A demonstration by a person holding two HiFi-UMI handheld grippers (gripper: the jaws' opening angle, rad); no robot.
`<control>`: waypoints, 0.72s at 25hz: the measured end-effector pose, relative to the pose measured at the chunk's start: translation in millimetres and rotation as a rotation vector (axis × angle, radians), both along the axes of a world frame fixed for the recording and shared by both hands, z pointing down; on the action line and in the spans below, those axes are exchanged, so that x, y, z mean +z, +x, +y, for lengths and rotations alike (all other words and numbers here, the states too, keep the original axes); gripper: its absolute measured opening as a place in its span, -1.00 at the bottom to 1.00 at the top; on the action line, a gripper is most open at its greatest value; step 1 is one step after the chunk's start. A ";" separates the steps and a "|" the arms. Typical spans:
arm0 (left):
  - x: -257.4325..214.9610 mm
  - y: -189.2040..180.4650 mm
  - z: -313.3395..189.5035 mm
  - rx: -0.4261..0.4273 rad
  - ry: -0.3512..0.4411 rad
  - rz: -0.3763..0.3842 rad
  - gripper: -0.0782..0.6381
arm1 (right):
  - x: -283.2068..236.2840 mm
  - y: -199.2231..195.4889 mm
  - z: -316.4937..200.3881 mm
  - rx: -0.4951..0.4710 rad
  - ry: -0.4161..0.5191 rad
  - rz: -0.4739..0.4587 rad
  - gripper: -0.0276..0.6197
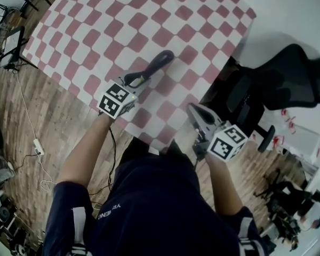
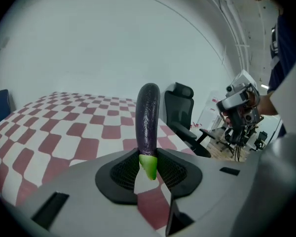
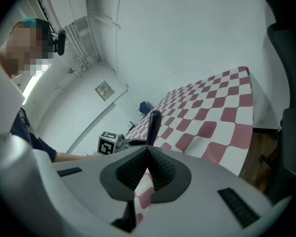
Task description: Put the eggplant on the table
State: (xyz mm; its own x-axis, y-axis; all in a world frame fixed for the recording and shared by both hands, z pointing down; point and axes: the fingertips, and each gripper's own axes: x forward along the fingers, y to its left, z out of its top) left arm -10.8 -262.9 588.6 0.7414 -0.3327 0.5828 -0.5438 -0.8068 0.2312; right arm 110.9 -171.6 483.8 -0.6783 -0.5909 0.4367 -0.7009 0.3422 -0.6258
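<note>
Purple eggplant (image 2: 148,117) juts from our left gripper (image 2: 149,166), whose half-spread jaws clamp its green stem end. We hold it over the checked table (image 1: 96,31), close to the near edge. Our right gripper (image 3: 147,157) is pinched together and empty, just off the table's near edge.

The eggplant (image 1: 152,65) is jutting from the left gripper (image 1: 133,81) over the table (image 1: 122,15), while the right gripper (image 1: 194,111) is hanging rightward, near the chair (image 1: 288,79).
</note>
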 end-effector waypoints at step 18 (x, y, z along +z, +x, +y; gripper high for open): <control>96.5 72.1 -39.3 0.217 -0.029 -0.554 -0.42 | 34.4 76.3 12.1 0.045 -0.081 -0.039 -0.86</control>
State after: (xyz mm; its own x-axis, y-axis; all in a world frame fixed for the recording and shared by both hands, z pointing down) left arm 61.3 -302.2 685.1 0.3731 -0.1856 0.9090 -0.4132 -0.9105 -0.0163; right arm 187.2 -159.5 518.3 -0.6694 -0.5847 0.4583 -0.6890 0.2580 -0.6773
